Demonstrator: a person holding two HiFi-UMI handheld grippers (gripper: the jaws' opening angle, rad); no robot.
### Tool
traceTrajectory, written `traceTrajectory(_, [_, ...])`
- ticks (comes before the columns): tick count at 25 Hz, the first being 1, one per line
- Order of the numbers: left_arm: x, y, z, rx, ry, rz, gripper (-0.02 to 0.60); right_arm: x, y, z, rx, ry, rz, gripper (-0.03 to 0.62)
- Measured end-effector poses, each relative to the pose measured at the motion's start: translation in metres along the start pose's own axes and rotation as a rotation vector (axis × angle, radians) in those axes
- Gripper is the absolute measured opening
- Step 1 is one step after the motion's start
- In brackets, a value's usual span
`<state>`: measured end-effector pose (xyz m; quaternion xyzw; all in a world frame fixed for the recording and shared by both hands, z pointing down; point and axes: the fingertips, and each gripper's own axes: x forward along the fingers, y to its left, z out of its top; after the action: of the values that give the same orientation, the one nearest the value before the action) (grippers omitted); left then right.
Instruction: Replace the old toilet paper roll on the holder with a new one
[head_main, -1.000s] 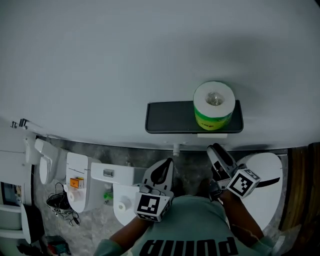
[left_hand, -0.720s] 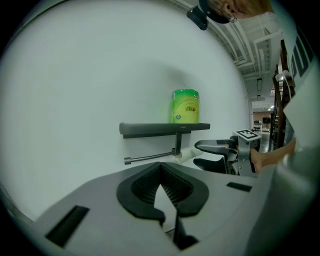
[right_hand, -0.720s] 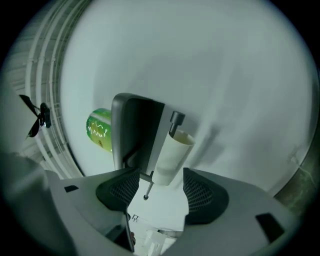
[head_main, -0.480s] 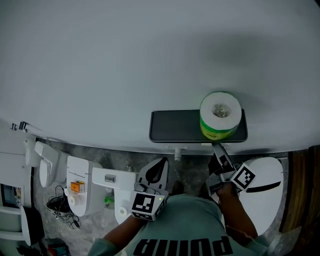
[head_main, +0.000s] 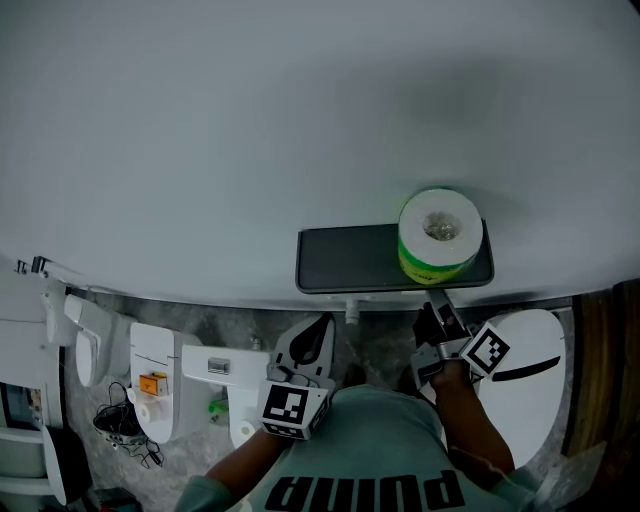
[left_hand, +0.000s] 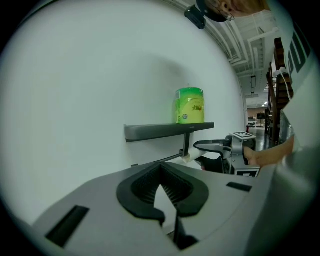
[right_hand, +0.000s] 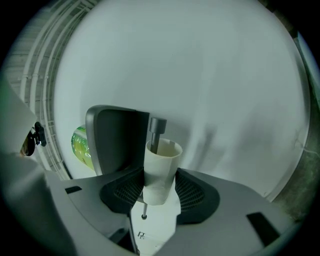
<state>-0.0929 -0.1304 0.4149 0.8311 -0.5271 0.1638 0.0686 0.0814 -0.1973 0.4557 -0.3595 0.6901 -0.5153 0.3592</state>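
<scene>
**Right gripper (right_hand: 159, 189) has tucked in under the shelf (head_main: 345, 258) and clamped the old cardboard tube (right_hand: 161, 167).**

On the right end of the shelf stands the new roll (head_main: 438, 236) in its green wrap, untouched. Just below that end, the right gripper has moved up and rolled over. Its jaws have just been closing, and their pads look pressed on both sides of the bare tube, which is still threaded on the holder rod (right_hand: 156, 128) under the shelf. The left gripper (head_main: 312, 346) waits below the shelf's middle, jaws together and empty. The tube looks ready to be drawn off.
</scene>
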Motion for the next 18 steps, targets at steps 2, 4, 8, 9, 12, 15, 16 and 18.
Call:
traceTrajectory(2, [0.002,-0.003,0.001,-0.006,-0.010,-0.015,0.003,0.000,0.003,0.002,-0.010,-0.004,-0.006,0.202])
traceTrajectory(4, [0.003,-0.006,0.002,-0.013,-0.019,-0.027,0.004,0.000,0.005,0.005,-0.019,-0.011,-0.013,0.201])
traceTrajectory(8, [0.005,-0.006,-0.002,-0.030,-0.011,-0.022,0.005,0.001,0.010,0.010,-0.029,-0.013,-0.023,0.199])
traceTrajectory(9, [0.005,-0.008,-0.002,-0.032,-0.018,-0.027,0.003,0.000,0.011,0.011,-0.029,-0.014,-0.025,0.199])
traceTrajectory(12, [0.007,-0.014,0.001,-0.037,-0.038,-0.042,0.003,-0.003,0.010,0.017,-0.027,-0.024,-0.033,0.198])
traceTrajectory(15, [0.008,-0.019,0.003,-0.040,-0.042,-0.044,0.005,-0.008,0.011,0.023,-0.017,-0.034,-0.033,0.196])
traceTrajectory(16, [0.008,-0.020,0.003,-0.041,-0.042,-0.043,0.004,-0.010,0.011,0.025,-0.017,-0.036,-0.033,0.196])
traceTrajectory(18, [0.011,-0.024,0.004,-0.042,-0.041,-0.043,0.003,-0.013,0.010,0.030,-0.017,-0.041,-0.034,0.196])
